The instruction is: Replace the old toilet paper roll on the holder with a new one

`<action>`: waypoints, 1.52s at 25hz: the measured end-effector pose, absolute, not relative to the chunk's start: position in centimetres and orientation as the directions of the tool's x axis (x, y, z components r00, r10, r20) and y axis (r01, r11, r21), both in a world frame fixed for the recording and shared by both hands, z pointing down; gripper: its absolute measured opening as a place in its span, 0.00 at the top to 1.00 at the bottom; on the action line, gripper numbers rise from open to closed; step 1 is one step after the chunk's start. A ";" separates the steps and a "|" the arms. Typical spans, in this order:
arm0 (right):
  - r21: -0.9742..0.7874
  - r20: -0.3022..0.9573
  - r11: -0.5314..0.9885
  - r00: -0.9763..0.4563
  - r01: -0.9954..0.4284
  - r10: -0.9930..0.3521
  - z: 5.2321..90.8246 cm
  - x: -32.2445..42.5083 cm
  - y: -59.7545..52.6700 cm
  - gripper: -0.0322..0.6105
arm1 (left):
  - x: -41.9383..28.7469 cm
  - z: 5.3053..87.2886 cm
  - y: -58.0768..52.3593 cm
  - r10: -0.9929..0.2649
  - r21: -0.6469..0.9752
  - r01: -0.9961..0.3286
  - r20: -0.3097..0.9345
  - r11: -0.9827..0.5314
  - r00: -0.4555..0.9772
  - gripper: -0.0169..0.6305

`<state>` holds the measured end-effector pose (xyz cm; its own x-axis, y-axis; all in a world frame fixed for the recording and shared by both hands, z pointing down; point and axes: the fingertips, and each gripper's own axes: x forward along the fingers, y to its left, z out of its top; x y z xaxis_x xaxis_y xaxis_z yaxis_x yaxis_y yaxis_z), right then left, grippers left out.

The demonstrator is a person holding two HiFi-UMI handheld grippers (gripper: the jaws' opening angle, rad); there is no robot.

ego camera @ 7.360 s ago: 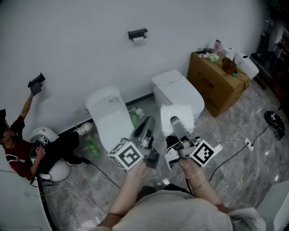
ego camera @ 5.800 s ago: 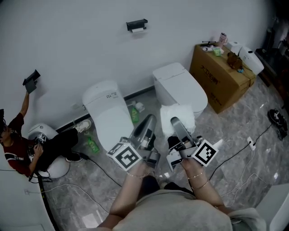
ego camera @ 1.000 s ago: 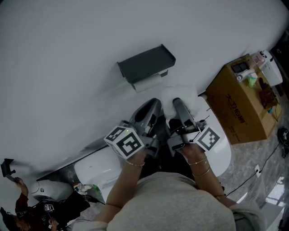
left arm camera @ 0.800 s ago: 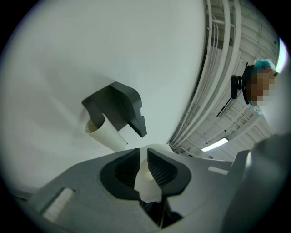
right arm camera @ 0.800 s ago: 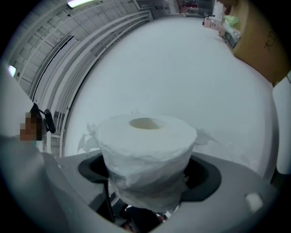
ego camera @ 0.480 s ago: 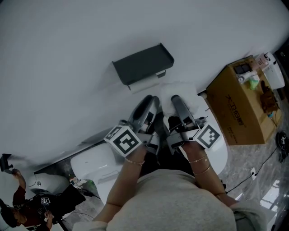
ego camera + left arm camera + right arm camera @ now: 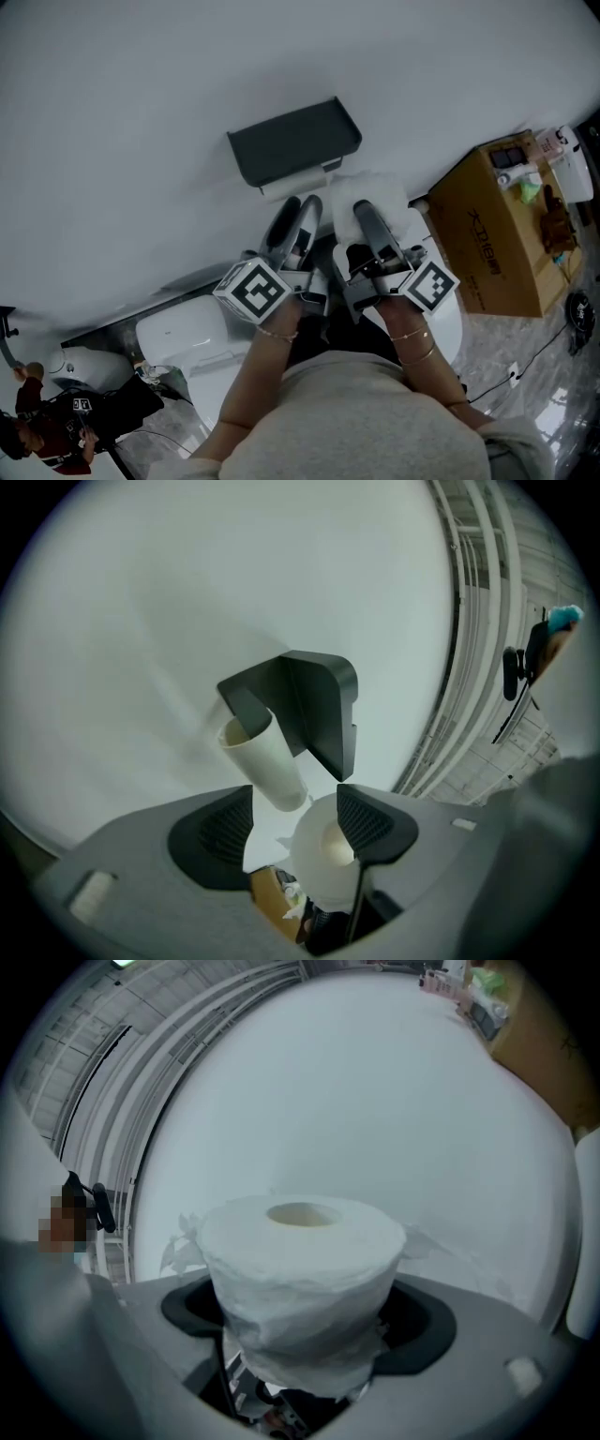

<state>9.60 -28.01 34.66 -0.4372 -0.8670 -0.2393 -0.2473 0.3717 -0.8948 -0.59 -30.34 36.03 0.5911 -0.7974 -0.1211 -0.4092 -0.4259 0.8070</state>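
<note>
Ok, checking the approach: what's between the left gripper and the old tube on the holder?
Nothing: in the left gripper view the left gripper, its empty jaws just opening, faces the old tube with only bare wall behind.

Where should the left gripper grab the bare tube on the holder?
Probably the tube at its exposed middle, pads across the round wall, coming from below: the holder covers its top. The left gripper, whose jaws have just been opening, holds nothing.

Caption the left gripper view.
Left gripper, jaws just opened and empty, faces the bare cardboard tube on the wall holder.
</note>
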 end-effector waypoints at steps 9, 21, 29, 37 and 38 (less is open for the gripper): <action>-0.902 -0.225 0.366 -0.472 -0.231 -0.853 35.4 10.4 -29.7 0.26 | -0.5 36.5 -32.0 -0.830 0.817 -0.423 -0.115 -0.391 0.546 0.57; -0.901 -0.229 0.376 -0.500 -0.215 -0.835 36.0 10.9 -31.1 0.26 | -1.1 37.8 -33.1 -0.857 0.855 -0.391 -0.111 -0.341 0.503 0.57; -0.900 -0.242 0.389 -0.516 -0.198 -0.822 35.9 10.7 -31.2 0.26 | -1.1 37.8 -32.9 -0.868 0.880 -0.348 -0.127 -0.322 0.481 0.57; -0.891 -0.261 0.412 -0.528 -0.191 -0.808 35.3 10.5 -31.1 0.26 | -1.4 37.3 -33.1 -0.860 0.832 -0.422 -0.122 -0.361 0.496 0.62; -0.892 -0.262 0.411 -0.523 -0.190 -0.811 35.3 10.6 -31.1 0.26 | -1.3 37.4 -33.1 -0.860 0.839 -0.409 -0.125 -0.357 0.495 0.62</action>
